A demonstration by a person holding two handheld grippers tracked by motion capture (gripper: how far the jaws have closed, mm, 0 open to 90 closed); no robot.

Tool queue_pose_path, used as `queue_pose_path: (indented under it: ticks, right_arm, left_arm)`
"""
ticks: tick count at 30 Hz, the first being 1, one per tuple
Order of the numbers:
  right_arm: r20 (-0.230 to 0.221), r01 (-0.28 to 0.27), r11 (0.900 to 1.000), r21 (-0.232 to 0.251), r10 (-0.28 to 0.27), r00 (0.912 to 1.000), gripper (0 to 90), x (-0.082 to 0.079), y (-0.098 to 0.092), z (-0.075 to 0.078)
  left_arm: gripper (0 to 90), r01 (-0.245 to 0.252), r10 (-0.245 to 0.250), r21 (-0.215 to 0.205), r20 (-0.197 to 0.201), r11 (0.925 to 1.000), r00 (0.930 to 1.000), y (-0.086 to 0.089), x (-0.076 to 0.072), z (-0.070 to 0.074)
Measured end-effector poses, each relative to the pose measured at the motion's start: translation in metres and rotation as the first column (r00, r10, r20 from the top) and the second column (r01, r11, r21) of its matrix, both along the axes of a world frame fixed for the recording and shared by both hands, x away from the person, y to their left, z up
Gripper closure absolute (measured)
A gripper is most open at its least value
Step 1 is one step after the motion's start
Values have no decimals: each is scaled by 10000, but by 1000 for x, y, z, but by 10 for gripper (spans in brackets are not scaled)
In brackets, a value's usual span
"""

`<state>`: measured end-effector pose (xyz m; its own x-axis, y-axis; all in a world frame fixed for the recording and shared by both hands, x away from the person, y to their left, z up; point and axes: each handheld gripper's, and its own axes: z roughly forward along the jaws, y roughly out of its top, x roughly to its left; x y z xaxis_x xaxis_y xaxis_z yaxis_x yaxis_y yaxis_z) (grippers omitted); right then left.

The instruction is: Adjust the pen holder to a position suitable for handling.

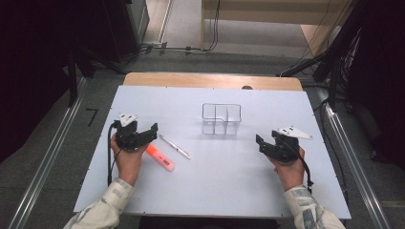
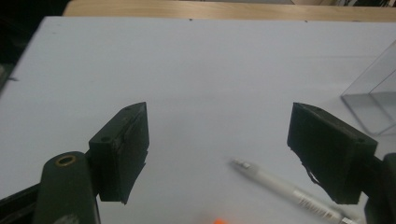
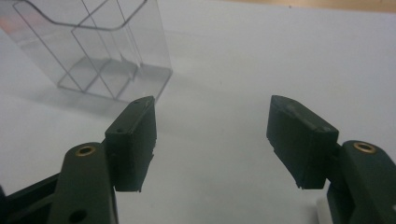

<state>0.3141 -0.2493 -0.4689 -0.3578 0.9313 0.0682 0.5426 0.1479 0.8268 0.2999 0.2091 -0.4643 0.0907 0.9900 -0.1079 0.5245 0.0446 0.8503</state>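
Note:
My left gripper (image 1: 149, 135) (image 2: 219, 121) is open over the left part of the white board (image 1: 229, 181), with only bare board between its jaws. A white pen (image 1: 175, 146) (image 2: 285, 189) lies just to its right, and an orange highlighter (image 1: 160, 158) (image 2: 218, 221) lies beside the pen, nearer the person. A clear plastic box (image 1: 221, 119) (image 3: 93, 46) with several compartments stands empty at the middle of the board. My right gripper (image 1: 266, 139) (image 3: 212, 112) is open to the right of the box, holding nothing.
The white board rests on a wooden table (image 1: 210, 80) whose far edge shows behind it. Metal rails (image 1: 45, 162) run along the floor on both sides. Cables (image 1: 305, 64) lie on the floor beyond the table.

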Motion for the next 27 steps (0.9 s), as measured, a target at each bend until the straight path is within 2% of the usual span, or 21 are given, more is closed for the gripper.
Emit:
queue_pose_path:
  ticks: [2,4,5,9,12,18,23,27]
  right_arm:
    - [-224,76,9998,186,-72,9997,291,-7,-7,-3]
    - [-335,150,9996,228,-143,9993,281,-11,-10,-4]
    - [-408,208,9996,193,-200,9990,271,-17,-12,-6]
    - [-643,173,9996,212,-159,9978,260,-23,-14,-8]
    - [-525,165,9997,175,-156,9985,258,-26,-14,-7]
    - [-598,168,9997,155,-159,9981,258,-27,-15,-8]
    - [-475,148,9998,138,-141,9988,258,-27,-14,-7]
    - [-495,75,9999,89,-71,9987,258,-26,-11,-7]
  left_arm:
    - [211,-11,11,95,-8,10000,10000,12,-16,-6]
    - [202,25,-24,110,-89,9999,10000,15,-20,-8]
    - [193,87,-87,-3,-274,10000,9996,17,-25,-13]
    - [187,258,-263,-126,-405,9996,9988,16,-33,-15]
    - [187,318,-324,-124,-479,9994,9983,14,-33,-16]
    - [186,137,-141,-80,-518,9999,9986,12,-30,-17]
    - [186,-47,34,-187,-687,9998,9976,16,-26,-20]
    - [185,-269,261,-89,-852,9996,9960,20,-24,-23]
